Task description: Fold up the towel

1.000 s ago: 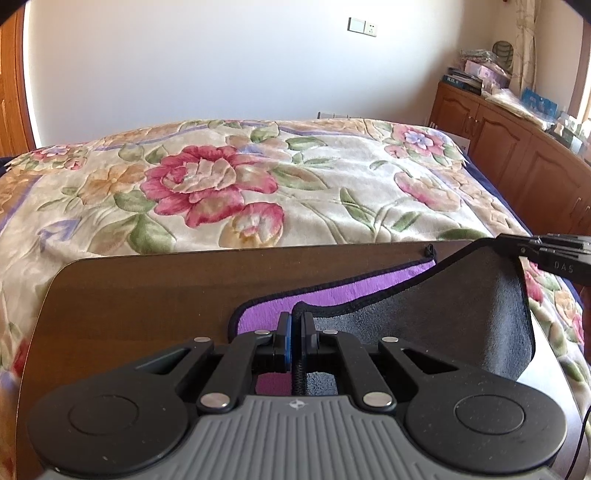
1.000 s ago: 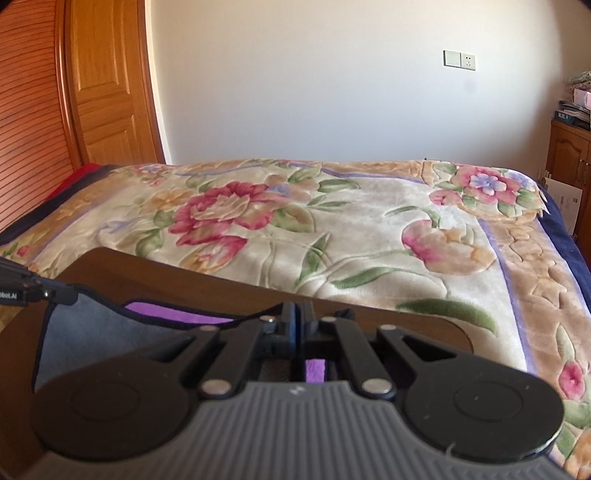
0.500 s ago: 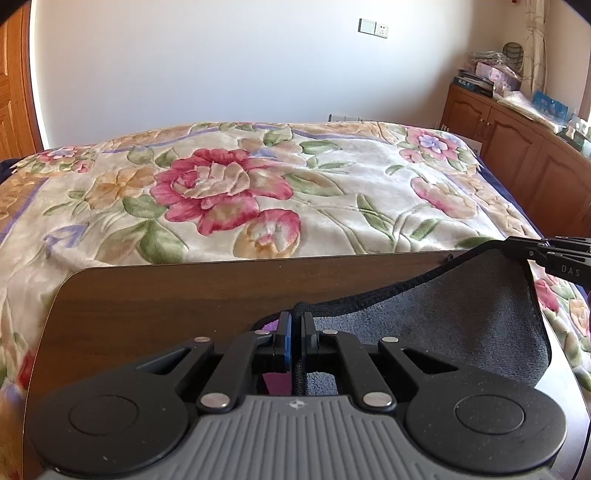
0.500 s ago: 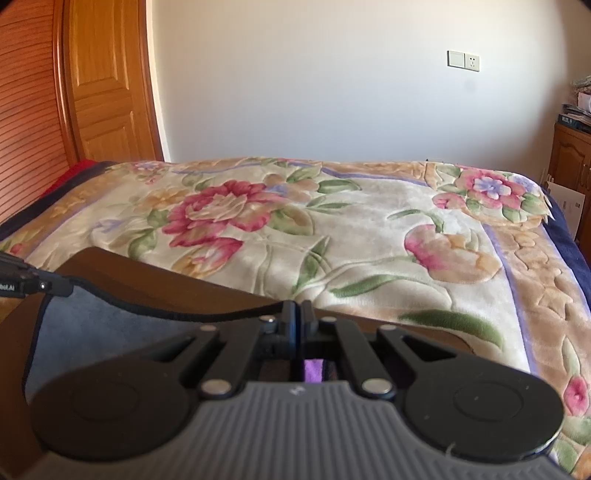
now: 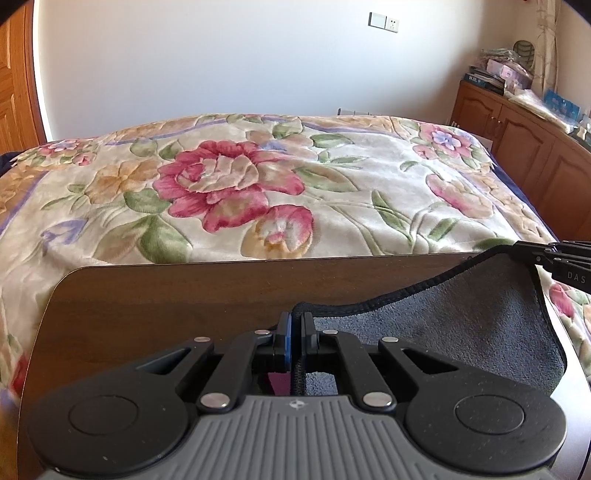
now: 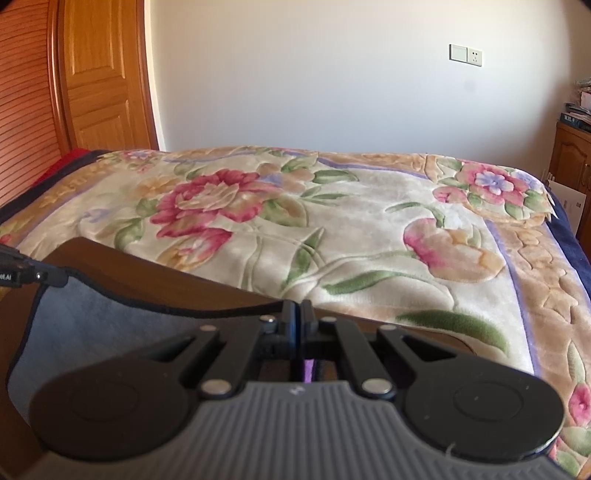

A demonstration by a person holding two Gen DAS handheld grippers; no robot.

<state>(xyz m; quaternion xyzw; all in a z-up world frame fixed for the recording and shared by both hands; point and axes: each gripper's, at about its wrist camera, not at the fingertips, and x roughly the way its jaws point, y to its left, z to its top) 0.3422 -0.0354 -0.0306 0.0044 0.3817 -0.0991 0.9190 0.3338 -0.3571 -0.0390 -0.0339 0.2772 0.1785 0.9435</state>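
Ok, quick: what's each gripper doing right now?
Left gripper: shut on the towel edge.
Right gripper: shut on the towel edge.

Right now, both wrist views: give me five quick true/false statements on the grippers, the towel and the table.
1. The left gripper is shut on the towel. True.
2. The right gripper is open and clear of the towel. False: its fingers are closed on the towel's black edge.
3. The towel side facing the cameras is grey. True; a little purple shows only below the fingers.
4. The towel lies flat on the floral bedspread. False: it is held up between the two grippers over the dark wooden table.
5. The wall beyond the bed is bare. False: a switch and socket plate is mounted on it.
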